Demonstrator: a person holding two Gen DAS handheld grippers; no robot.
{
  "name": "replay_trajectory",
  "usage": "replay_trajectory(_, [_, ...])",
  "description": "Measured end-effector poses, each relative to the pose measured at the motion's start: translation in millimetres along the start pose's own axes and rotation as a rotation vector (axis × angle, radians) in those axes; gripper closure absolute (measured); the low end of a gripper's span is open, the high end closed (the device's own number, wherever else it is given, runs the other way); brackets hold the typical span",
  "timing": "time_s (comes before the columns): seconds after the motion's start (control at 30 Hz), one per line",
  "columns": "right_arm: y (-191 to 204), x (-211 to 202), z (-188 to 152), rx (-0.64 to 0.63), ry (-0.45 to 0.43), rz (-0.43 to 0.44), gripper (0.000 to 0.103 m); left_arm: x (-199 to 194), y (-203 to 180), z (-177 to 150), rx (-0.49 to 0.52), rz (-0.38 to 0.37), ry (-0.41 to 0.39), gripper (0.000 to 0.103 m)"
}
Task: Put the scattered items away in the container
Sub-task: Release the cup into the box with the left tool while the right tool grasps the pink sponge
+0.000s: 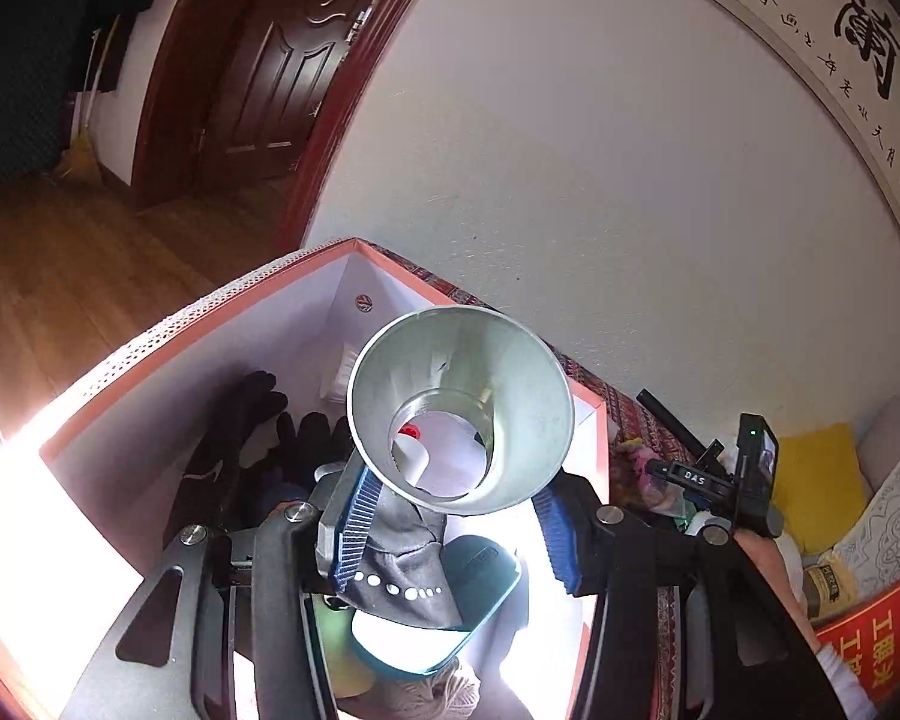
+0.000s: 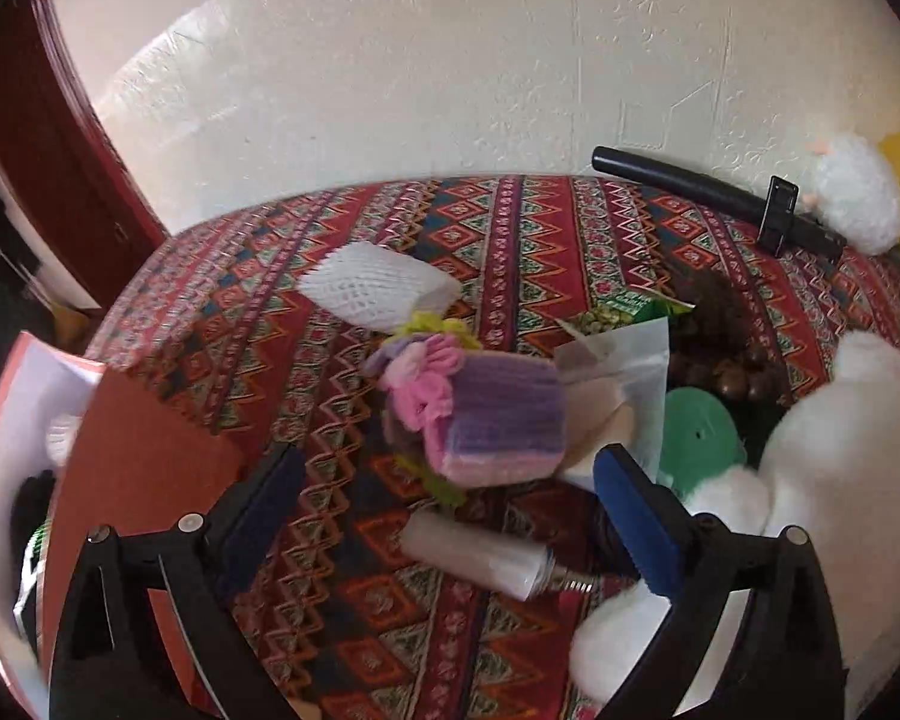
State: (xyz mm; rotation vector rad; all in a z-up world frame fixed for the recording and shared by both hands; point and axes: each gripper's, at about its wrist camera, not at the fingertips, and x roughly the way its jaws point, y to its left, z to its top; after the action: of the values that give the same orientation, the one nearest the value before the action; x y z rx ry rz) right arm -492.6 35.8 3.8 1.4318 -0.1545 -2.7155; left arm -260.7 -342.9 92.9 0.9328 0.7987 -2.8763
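surface: bed/couch w/ red patterned woven cover (image 2: 510, 228), set against a white wall. lying directly on it: orange box (image 2: 144, 420) at left edge; white foam net sleeve (image 2: 378, 288); pink/purple knit item (image 2: 492, 420); translucent tube (image 2: 480, 555) near front; clear bag (image 2: 630, 360); green plastic piece (image 2: 699, 444); brown bead string (image 2: 726, 360); black rod (image 2: 690, 192) at rear; white plush (image 2: 834, 420) at right.

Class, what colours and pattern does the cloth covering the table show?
The cloth is red with multicoloured zigzag and diamond bands, clearest in the right wrist view.
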Motion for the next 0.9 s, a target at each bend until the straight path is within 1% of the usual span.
replay_trajectory(0.1, [-5, 39, 8, 0.025, 0.088, 0.014, 0.003, 1, 2, 1, 0.004, 0.01, 0.0, 0.057])
replay_trajectory(0.13, [-9, 50, 8, 0.05, 0.113, 0.022, 0.005, 2, 2, 2, 0.007, 0.013, 0.002, 0.057])
replay_trajectory(0.17, [-14, 56, 6, 0.075, 0.127, 0.042, 0.028, 4, 3, 3, 0.01, 0.015, 0.004, 0.057])
replay_trajectory(0.2, [-18, 58, 5, 0.095, 0.13, 0.047, 0.04, 5, 3, 3, 0.012, 0.016, 0.005, 0.057])
replay_trajectory(0.23, [-22, 56, 3, 0.114, 0.124, 0.059, 0.049, 5, 4, 3, 0.013, 0.016, 0.006, 0.057])
replay_trajectory(0.27, [-28, 50, 1, 0.137, 0.116, 0.082, 0.051, 5, 4, 4, 0.014, 0.014, 0.007, 0.057])
replay_trajectory(0.33, [-37, 34, -3, 0.181, 0.096, 0.121, 0.052, 5, 5, 5, 0.014, 0.008, 0.009, 0.057])
replay_trajectory(0.4, [-42, 11, -6, 0.21, 0.073, 0.184, 0.053, 4, 3, 5, 0.012, 0.002, 0.008, 0.057])
replay_trajectory(0.5, [-31, -37, -3, 0.189, 0.0, 0.273, 0.053, 1, 1, 4, 0.017, -0.008, 0.004, 0.057])
replay_trajectory(0.6, [-1, -99, 1, 0.125, -0.113, 0.375, 0.053, -3, -1, 4, 0.022, -0.007, -0.006, 0.057])
replay_trajectory(0.7, [43, -160, -2, 0.017, -0.229, 0.462, 0.053, -6, -1, 4, 0.019, -0.01, -0.015, 0.057])
replay_trajectory(0.77, [77, -191, -8, -0.062, -0.282, 0.511, 0.053, -7, -1, 4, 0.012, -0.013, -0.021, 0.057])
replay_trajectory(0.8, [94, -201, -11, -0.103, -0.293, 0.532, 0.053, -8, 0, 5, 0.006, -0.012, -0.027, 0.057])
replay_trajectory(0.83, [111, -208, -14, -0.139, -0.293, 0.545, 0.052, -9, 1, 6, -0.002, -0.006, -0.035, 0.055])
replay_trajectory(0.87, [126, -211, -17, -0.169, -0.284, 0.549, 0.05, -10, 3, 7, -0.011, 0.005, -0.044, 0.052])
replay_trajectory(0.9, [142, -211, -20, -0.197, -0.267, 0.546, 0.048, -12, 5, 8, -0.019, 0.016, -0.054, 0.034])
